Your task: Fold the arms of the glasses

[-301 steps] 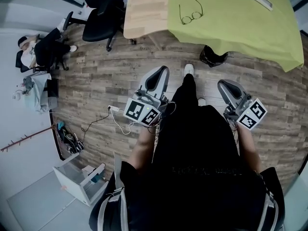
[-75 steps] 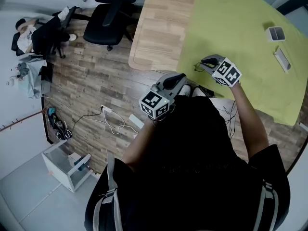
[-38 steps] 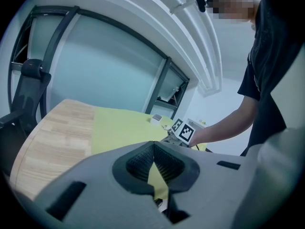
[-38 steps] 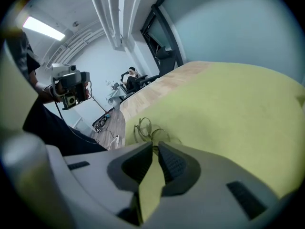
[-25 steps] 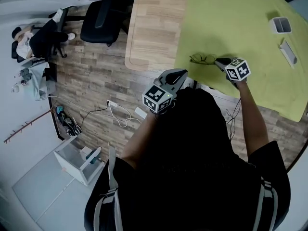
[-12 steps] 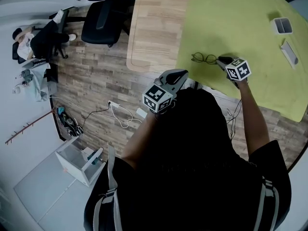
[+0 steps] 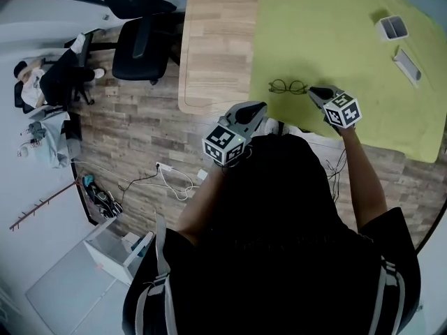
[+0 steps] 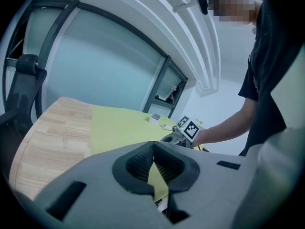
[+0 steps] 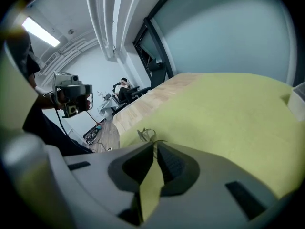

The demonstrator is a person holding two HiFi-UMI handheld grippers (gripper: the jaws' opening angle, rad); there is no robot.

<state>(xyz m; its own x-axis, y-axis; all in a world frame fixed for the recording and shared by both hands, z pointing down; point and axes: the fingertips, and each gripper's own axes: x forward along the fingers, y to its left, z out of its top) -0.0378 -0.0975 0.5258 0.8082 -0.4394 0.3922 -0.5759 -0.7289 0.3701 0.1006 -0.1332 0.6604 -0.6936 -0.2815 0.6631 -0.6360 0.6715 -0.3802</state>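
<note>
Thin dark-rimmed glasses [image 7: 287, 86] lie on the green cloth [image 7: 328, 26] near the table's front edge. In the right gripper view they [image 9: 146, 134] sit just beyond the jaws. My right gripper [image 7: 311, 91] is at their right end. Its jaws are closed, and one thin arm of the glasses runs right into the tips [image 9: 154, 143]. My left gripper [image 7: 260, 107] hangs in the air at the table's front edge, left of the glasses and apart from them. It [image 8: 153, 145] is shut with nothing in it.
A small white box [image 7: 391, 27] and a flat white case [image 7: 406, 64] lie at the cloth's far right. Bare wooden tabletop [image 7: 213, 40] lies left of the cloth. A black office chair [image 7: 136, 42] stands further left on the floor.
Twelve seconds ago both grippers hung by the person's legs. Since then the right one reached the glasses and has stayed at their right end; the glasses shifted slightly. The left gripper has barely moved.
</note>
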